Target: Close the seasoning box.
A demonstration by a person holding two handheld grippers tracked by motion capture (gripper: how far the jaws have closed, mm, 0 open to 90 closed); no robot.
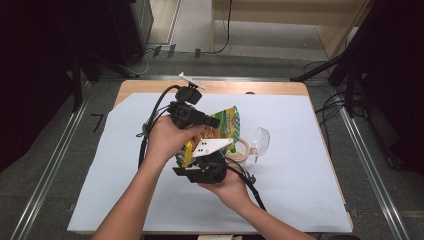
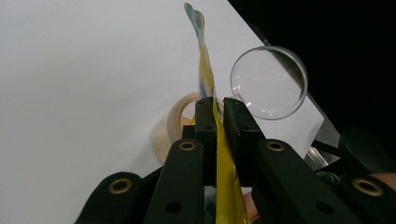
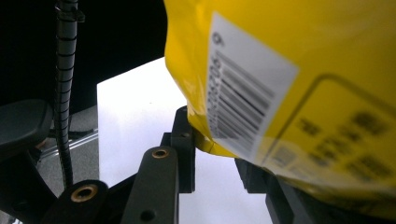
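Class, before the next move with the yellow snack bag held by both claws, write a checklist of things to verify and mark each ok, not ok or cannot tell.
1. Left claw shut on the yellow bag, pinching its edge: ok.
2. Right claw has the bag's lower corner between its jaws: ok; firmly shut: cannot tell.
3. Bag lifted off the white sheet: ok.
4. Clear scoop and tape roll lie close under the bag, not out of the way: not ok.
5. Bag sealed or opened: cannot tell.
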